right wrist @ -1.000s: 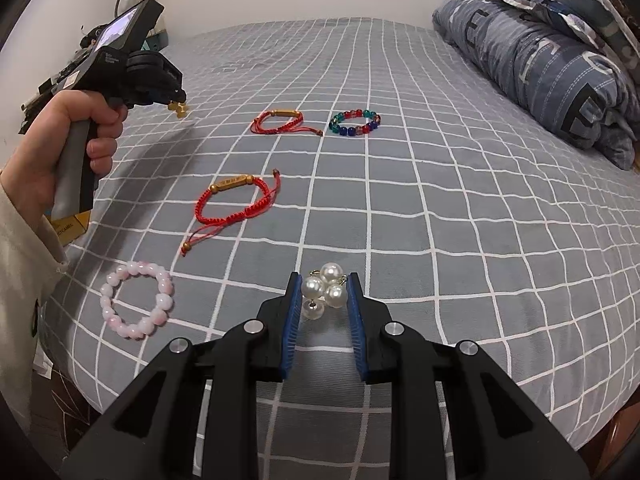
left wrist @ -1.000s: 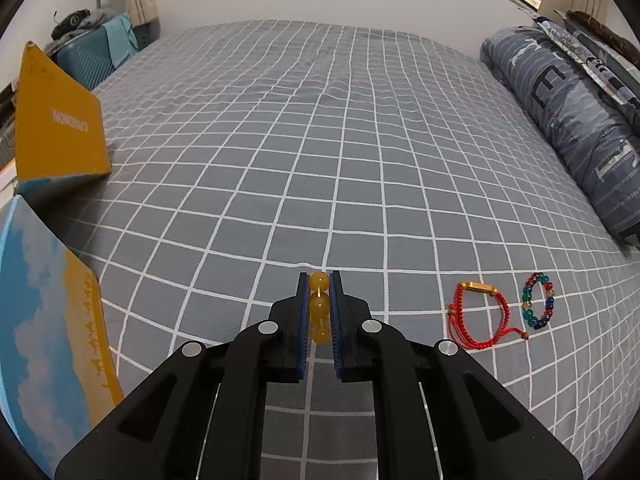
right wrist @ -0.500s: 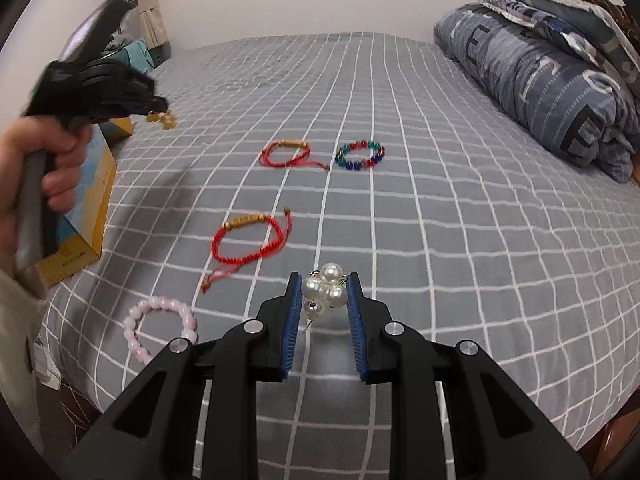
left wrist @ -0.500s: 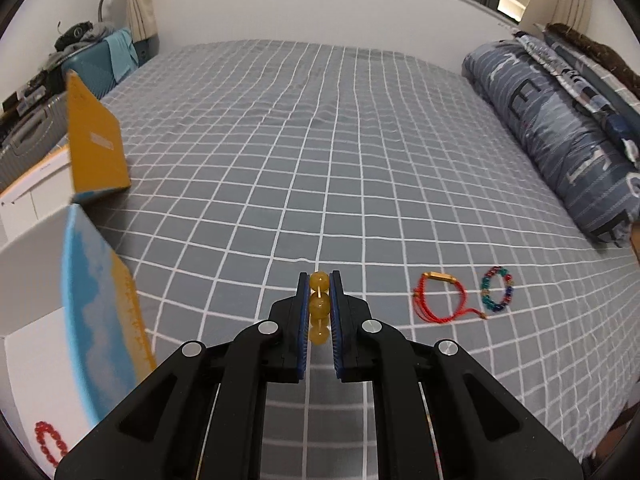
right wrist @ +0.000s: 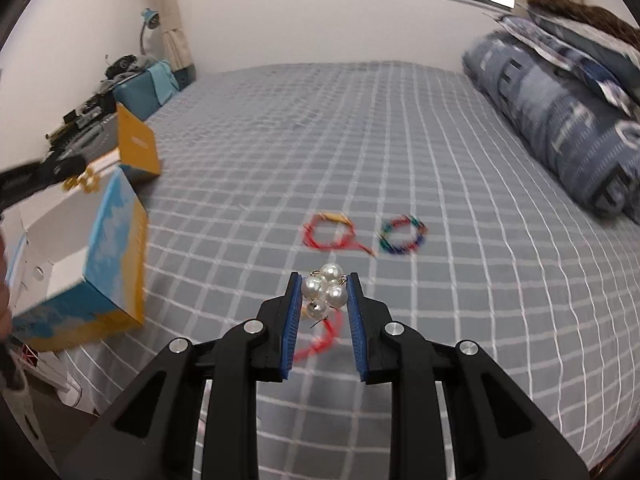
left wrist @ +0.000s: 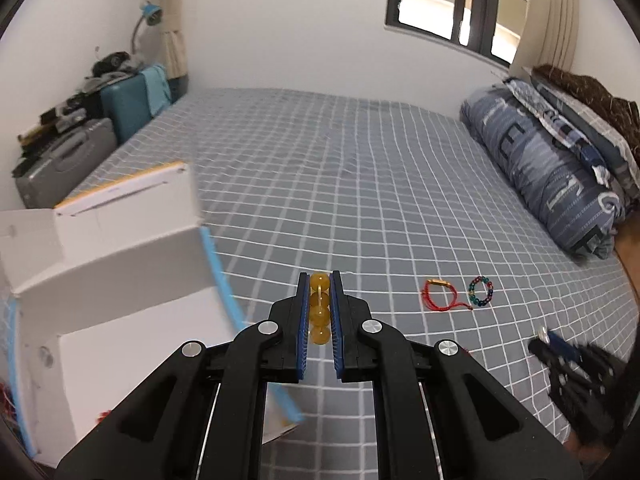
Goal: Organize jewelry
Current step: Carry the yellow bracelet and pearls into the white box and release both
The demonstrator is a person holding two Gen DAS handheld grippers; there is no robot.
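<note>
My left gripper (left wrist: 320, 280) is shut on a yellow bead bracelet (left wrist: 319, 308) and holds it beside the open white box (left wrist: 120, 280) with blue-and-yellow sides. In the right wrist view the left gripper (right wrist: 80, 178) hangs over that box (right wrist: 100, 248). My right gripper (right wrist: 325, 278) is shut on a white pearl piece (right wrist: 324, 290) above the bed. A red cord bracelet (left wrist: 440, 294) and a multicoloured bead bracelet (left wrist: 481, 291) lie on the grey checked bedspread (left wrist: 360, 184). Another red cord bracelet (right wrist: 320, 340) lies under my right gripper.
A rolled blue duvet (left wrist: 552, 172) lies along the bed's right side. Suitcases (left wrist: 64, 160) and clutter stand at the left wall. The box's yellow lid flap (right wrist: 136, 148) stands open. Something red (left wrist: 105, 414) lies inside the box.
Both grippers have risen and tilted up. The left one has moved left to the open box; the right one has moved forward over the nearer red bracelet. Both grips are unchanged.
</note>
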